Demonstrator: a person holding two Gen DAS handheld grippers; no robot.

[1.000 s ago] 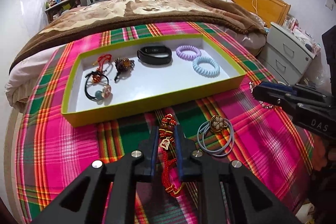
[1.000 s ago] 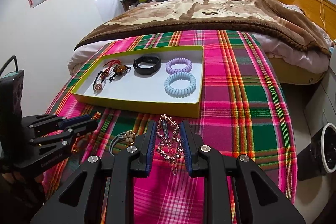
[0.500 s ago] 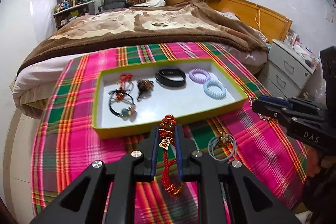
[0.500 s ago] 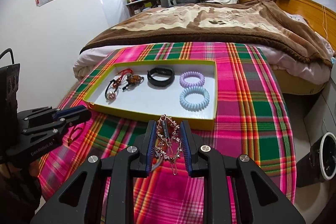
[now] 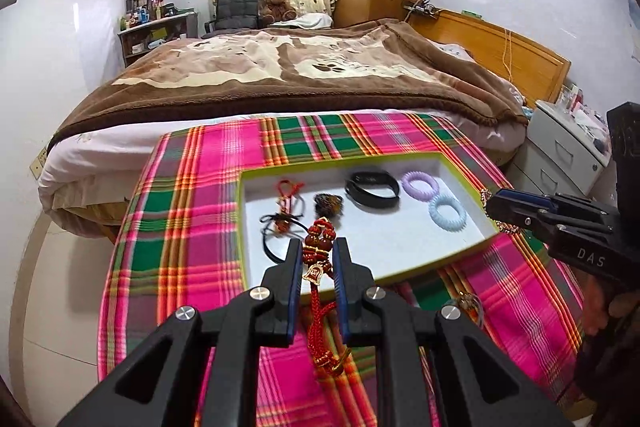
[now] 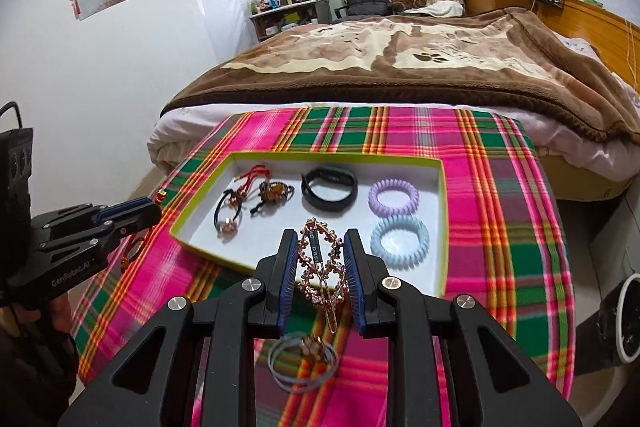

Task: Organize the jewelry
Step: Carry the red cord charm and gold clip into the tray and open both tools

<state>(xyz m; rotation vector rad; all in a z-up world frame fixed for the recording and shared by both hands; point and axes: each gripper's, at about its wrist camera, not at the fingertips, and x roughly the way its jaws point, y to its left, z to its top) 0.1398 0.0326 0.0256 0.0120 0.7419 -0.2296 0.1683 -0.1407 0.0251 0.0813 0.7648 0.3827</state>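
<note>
Both tongs carry: left gripper (image 5: 316, 263) nipped narrowly on red beaded charm (image 5: 318, 247), right gripper (image 6: 320, 259) clamped on rose-gold hair clip (image 6: 322, 259), each above the tray's (image 6: 442, 227) 6 o'clock rim; lower into bare floor, clear of the hair ties, before releasing.

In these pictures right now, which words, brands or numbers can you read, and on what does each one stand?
"DAS": on the side of the right claw, seen from the left wrist.
"GenRobot.AI": on the side of the left claw, seen from the right wrist.
"DAS": on the strip behind the hair clip, partly covered.
The bottles on the far shelf: too small to read.
</note>
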